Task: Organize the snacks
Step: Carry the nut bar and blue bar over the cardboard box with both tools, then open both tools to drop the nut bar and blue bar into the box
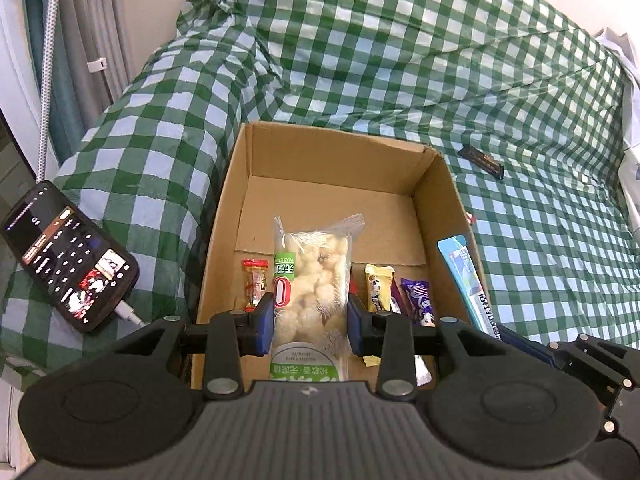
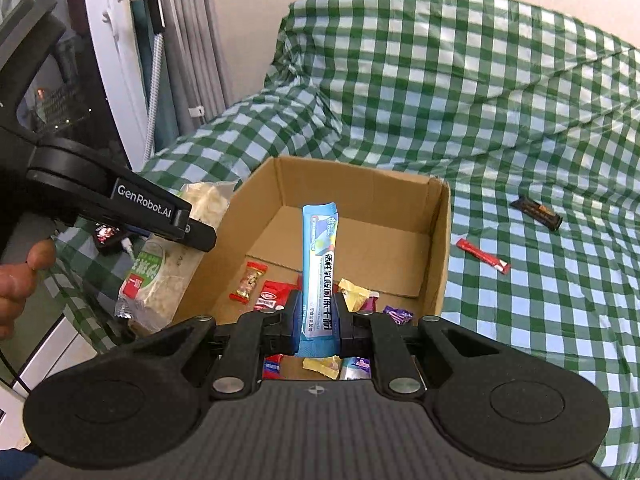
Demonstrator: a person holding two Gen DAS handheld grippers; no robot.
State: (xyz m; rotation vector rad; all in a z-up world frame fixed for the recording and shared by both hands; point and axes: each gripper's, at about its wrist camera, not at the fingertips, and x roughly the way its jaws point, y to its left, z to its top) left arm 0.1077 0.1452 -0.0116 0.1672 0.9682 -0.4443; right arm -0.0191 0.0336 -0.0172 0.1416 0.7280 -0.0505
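One box, two grippers, each gripper holding one snack packet

One cardboard box on the checked cloth; two grippers, left and right. One clear bag of pale puffs and one long blue packet. At least five small wrapped sweets lie near in the box; more may be hidden. Two bars on the cloth to the right: one red, one dark. One phone at left

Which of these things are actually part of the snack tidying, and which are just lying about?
Part of the job:
- open brown cardboard box
- clear bag of pale puffed snacks
- long light-blue snack sachet
- small red stick packet on the cloth
- dark snack bar on the cloth

Just lying about:
- black smartphone on its cable
- green-and-white checked cloth
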